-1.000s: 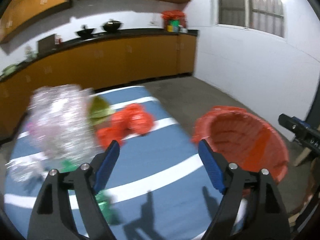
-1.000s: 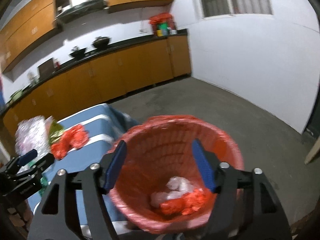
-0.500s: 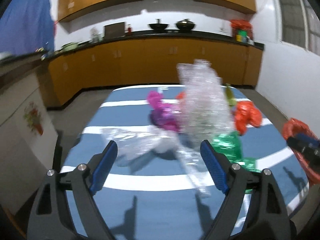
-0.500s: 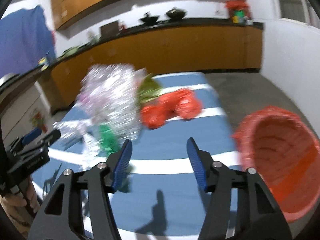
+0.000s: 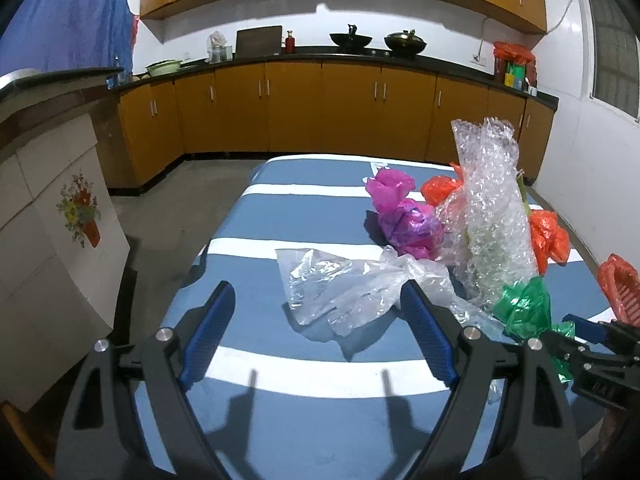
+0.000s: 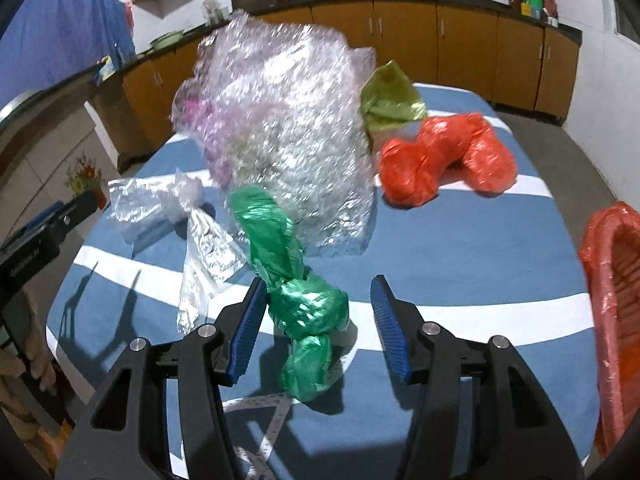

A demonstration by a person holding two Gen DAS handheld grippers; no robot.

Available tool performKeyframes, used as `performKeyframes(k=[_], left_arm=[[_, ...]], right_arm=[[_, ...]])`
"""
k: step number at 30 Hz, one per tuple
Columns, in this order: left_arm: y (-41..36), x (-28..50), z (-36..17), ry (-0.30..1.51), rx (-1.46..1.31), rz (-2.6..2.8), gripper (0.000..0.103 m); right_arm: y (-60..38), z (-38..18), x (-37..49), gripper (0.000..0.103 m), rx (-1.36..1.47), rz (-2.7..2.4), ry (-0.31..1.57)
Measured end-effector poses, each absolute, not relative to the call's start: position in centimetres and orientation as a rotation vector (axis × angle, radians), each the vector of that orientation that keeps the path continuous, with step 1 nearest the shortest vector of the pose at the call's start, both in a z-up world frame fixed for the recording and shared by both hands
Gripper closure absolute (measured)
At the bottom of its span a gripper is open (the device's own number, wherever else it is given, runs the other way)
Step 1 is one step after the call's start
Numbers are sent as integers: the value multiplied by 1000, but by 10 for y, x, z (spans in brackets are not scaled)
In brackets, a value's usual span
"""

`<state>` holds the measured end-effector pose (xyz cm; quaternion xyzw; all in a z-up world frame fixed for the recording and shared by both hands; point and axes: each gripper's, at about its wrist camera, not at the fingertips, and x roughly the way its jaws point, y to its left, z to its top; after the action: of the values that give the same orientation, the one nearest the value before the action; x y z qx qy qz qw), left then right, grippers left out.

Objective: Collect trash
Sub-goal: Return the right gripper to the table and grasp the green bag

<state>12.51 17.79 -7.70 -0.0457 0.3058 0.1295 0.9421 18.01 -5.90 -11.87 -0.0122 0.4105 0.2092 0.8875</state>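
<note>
A: How is the green plastic bag (image 6: pixel 304 304) going to handle?

B: I'm judging it light, soft and slippery. It is crumpling into a knotted, shiny twist, so the thick middle knot is the place to pinch; the thin tail would likely be slipping out.

A: Where is it lying?

B: On the blue-and-white striped table (image 6: pixel 460 248), at the near edge, just in front of the tall bubble wrap (image 6: pixel 280 128). The right gripper (image 6: pixel 318 330) is bracketing it: its jaws have just been closing and are standing half-narrow, the bag between them. The left pad looks to be brushing the plastic, the right pad is apart, so nothing is being squeezed.

A: And the other side?

B: The left gripper (image 5: pixel 316 332) is hanging wide over a clear plastic bag (image 5: pixel 340 288), holding nothing. Behind are lying a magenta bag (image 5: pixel 404 212), an orange bag (image 6: pixel 444 160) and a yellow-green wrapper (image 6: pixel 390 102).

A: The bin?

B: The red basket (image 6: pixel 612 320) is showing at the table's right edge, near the green bag.
</note>
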Motion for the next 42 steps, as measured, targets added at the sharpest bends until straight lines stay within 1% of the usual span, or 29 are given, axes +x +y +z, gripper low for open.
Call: performKeyframes(k=[1, 5, 7, 9, 12, 17, 19, 20, 22, 23, 24, 26, 33, 42], left_arm=[[178, 128, -78, 628, -91, 259, 20], [175, 143, -84, 654, -71, 233, 20], [173, 150, -87, 671, -55, 228, 22], [173, 158, -92, 696, -43, 212, 29], [174, 170, -102, 744, -36, 188, 36], [183, 192, -118, 843, -80, 151, 37], [185, 198, -122, 872, -83, 145, 47], [186, 202, -126, 894, -93, 130, 58], [187, 205, -127, 898, -97, 126, 69], [188, 206, -127, 899, -97, 122, 84], [188, 207, -127, 897, -95, 125, 91], [192, 207, -127, 894, -117, 120, 96], [199, 193, -113, 816, -170, 124, 99], [189, 165, -76, 711, -201, 98, 99]], right_arm=[[-57, -120, 180, 61, -36, 440, 862], [-58, -121, 176, 69, -48, 446, 864], [-61, -120, 173, 71, -50, 442, 861], [-64, -118, 169, 71, -47, 432, 856], [-66, -118, 168, 71, -31, 418, 853], [-68, -117, 167, 71, -14, 403, 847], [-69, -117, 166, 71, -13, 400, 846], [-70, -116, 166, 71, -12, 399, 845], [-72, -116, 165, 71, -10, 397, 844], [-73, -115, 165, 71, -9, 395, 843], [-74, -115, 165, 71, -8, 393, 843], [-75, -114, 165, 71, -5, 388, 841], [-87, -108, 162, 71, 5, 365, 823], [-108, -93, 156, 71, 28, 321, 780]])
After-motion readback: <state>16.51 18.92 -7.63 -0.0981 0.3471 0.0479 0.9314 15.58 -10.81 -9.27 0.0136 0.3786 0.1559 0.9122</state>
